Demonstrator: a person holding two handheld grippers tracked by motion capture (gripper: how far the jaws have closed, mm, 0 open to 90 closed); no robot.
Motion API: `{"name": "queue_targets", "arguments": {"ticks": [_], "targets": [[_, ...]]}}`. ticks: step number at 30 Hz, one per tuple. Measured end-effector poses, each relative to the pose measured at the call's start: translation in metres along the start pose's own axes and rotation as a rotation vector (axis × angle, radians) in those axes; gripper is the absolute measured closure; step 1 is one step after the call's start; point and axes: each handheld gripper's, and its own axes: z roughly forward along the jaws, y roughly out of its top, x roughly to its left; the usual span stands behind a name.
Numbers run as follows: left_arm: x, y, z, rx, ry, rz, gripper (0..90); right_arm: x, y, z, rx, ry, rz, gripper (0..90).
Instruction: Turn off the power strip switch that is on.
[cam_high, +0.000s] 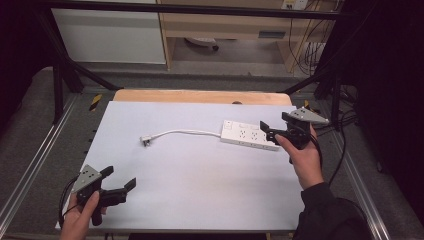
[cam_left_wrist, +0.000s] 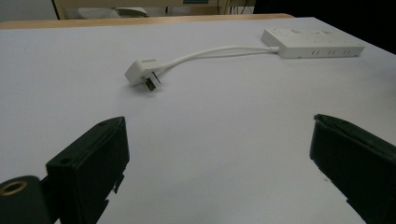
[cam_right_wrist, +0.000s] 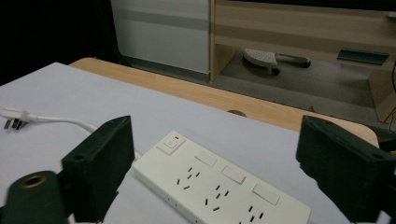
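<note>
On pale grey tabletop with wooden far edge: white rectangular plastic power strip at right, white cord running left to white plug. Beyond: wooden shelving, black frame. Right tool released, jaws either side of strip's end. Left tool released, well apart, nothing between.

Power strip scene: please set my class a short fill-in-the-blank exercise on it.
1. The power strip is ____ in colour.
2. The plug lies on the table, held by ____ hand-held gripper.
3. The right hand-held gripper has its jaws ____ beside the strip.
4. The left hand-held gripper is ____.

Missing words: white; neither; open; open
</note>
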Motion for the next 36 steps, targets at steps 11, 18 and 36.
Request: {"name": "queue_targets", "arguments": {"ticks": [11, 18, 36], "targets": [[0.000, 0.000, 0.000, 0.000, 0.000, -0.001, 4.7, -0.002, 0.006, 0.012, -0.034, -0.027, -0.041, 55.7], [-0.001, 0.000, 0.000, 0.006, -0.006, 0.011, 4.6, -0.004, 0.005, 0.025, -0.041, -0.024, -0.061, 76.4], [-0.002, 0.000, 0.002, 0.006, -0.010, 0.011, 4.7, -0.008, 0.017, 0.052, -0.010, -0.036, -0.081, 90.0]]}}
